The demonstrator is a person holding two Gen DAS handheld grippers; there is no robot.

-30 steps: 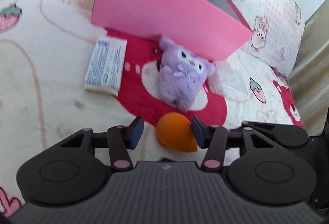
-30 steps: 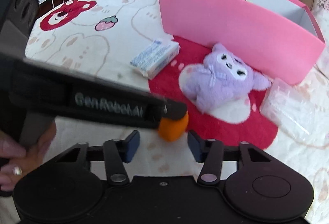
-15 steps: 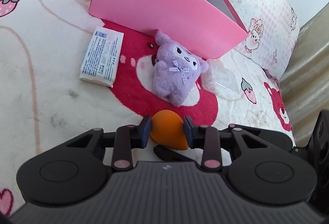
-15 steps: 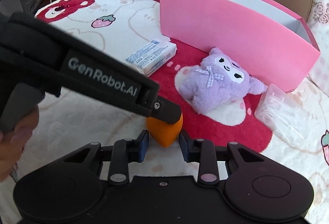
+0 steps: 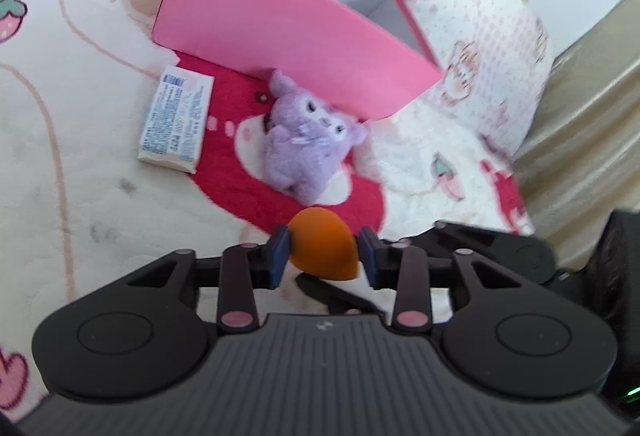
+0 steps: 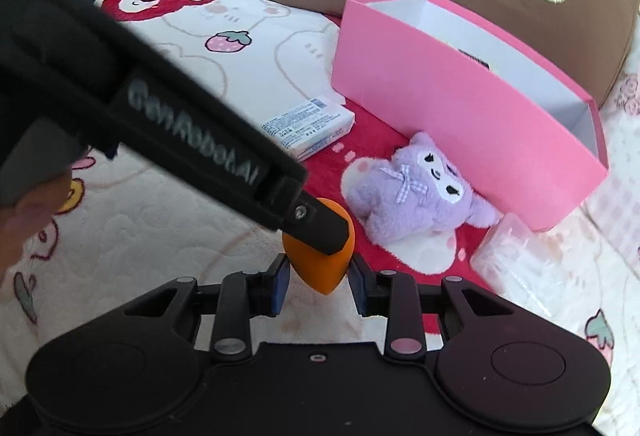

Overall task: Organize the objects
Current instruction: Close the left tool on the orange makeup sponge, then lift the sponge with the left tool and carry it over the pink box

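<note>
From the left wrist view, my left gripper (image 5: pixel 324 256) has the orange sponge (image 5: pixel 323 249) between its pads, and its jaws are opening; the left pad touches, the right shows a sliver of gap. I want to ease off slowly so the sponge doesn't twist. The pink box (image 5: pixel 288 36) stands beyond the purple plush (image 5: pixel 306 152).

From the right wrist view, my right gripper (image 6: pixel 318 282) is closed narrowly on the sponge's pointed end. That grip looks shallow, so I'd keep it firm, then carry it over the box rim.
</note>
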